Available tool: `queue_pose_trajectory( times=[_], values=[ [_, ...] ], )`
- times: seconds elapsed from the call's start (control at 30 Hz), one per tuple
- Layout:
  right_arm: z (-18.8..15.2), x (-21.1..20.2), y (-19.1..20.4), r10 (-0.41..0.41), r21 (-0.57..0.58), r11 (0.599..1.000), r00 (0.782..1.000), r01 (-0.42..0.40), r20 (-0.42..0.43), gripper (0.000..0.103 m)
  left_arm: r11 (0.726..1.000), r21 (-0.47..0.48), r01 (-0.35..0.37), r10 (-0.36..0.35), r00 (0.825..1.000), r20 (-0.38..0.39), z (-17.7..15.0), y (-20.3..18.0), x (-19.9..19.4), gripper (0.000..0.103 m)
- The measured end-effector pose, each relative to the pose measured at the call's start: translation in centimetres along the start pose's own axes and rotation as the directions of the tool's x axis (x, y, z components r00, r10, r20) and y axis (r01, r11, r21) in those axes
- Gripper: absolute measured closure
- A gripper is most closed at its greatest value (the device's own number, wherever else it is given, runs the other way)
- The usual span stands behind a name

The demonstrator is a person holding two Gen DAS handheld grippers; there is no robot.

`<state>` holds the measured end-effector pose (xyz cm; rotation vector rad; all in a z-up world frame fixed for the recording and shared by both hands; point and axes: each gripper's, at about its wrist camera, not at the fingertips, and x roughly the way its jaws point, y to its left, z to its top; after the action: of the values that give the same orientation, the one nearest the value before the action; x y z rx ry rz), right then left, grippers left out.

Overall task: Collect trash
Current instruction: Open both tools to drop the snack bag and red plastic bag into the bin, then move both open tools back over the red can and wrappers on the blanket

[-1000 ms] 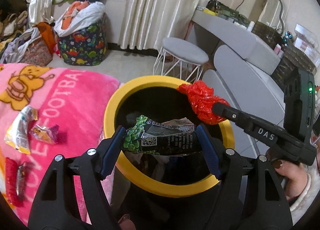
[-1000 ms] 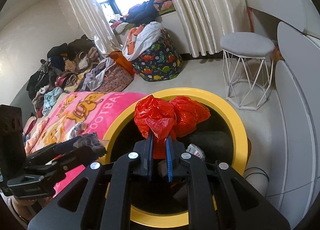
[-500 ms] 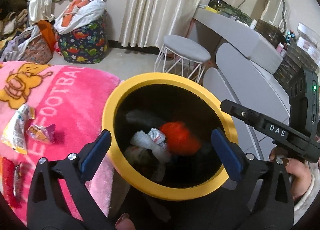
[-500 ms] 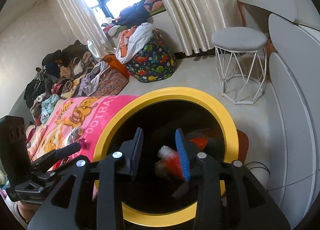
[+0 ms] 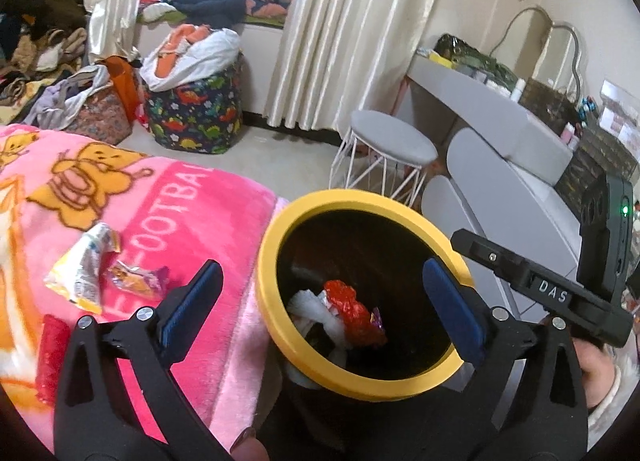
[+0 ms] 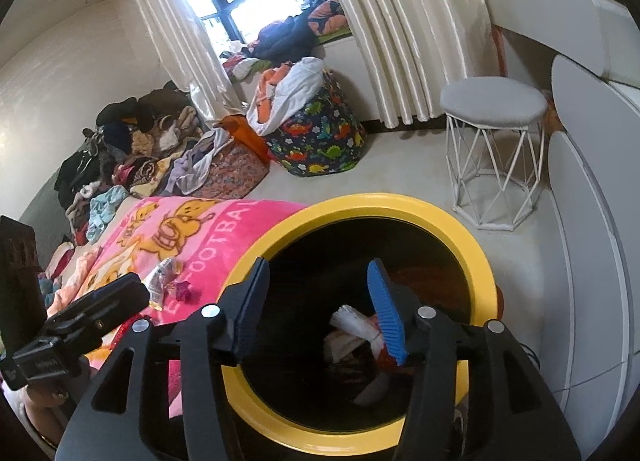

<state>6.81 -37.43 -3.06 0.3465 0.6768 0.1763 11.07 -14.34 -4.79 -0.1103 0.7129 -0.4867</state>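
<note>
A black bin with a yellow rim (image 5: 320, 197) (image 6: 400, 201) stands against the pink blanket (image 5: 120, 197). Inside it lie a crumpled red bag (image 5: 354, 311) and white paper (image 6: 348, 319). My left gripper (image 5: 320, 305) stands open wide over the bin's near left rim, with nothing between its pads. My right gripper (image 6: 318, 309) hangs over the bin mouth, its jaws opening and empty; it also shows at the right (image 5: 520, 273). On the blanket lie a yellow-white wrapper (image 5: 84, 265), a small purple wrapper (image 5: 136, 277) and a red wrapper (image 5: 50, 357).
A grey stool on white wire legs (image 5: 388, 149) (image 6: 494, 141) stands behind the bin. A grey vanity desk (image 5: 500, 117) runs along the right. A dinosaur-print bag (image 5: 196, 117) and piles of clothes (image 6: 132, 153) sit by the curtained window.
The left gripper opened and dropped a green-black packet into the bin, then drew back left and up. The right gripper opened and let the red bag fall in.
</note>
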Motion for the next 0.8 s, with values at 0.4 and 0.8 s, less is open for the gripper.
queue_pose_trajectory(
  times=[0.4, 0.8],
  values=[
    [0.0, 0.2, 3.9, 0.045, -0.076, 0.996, 0.999, -0.045, -0.003, 0.046, 0.998, -0.047, -0.051, 0.055, 0.995, 0.083, 0.8, 2.7, -3.4, 0.011],
    [-0.5, 0.8, 8.1, 0.111, -0.160, 0.981, 0.994, -0.113, -0.023, 0.046, 0.990, -0.110, -0.092, 0.106, 0.986, 0.129, 0.6, 5.8, -5.9, 0.011]
  ],
)
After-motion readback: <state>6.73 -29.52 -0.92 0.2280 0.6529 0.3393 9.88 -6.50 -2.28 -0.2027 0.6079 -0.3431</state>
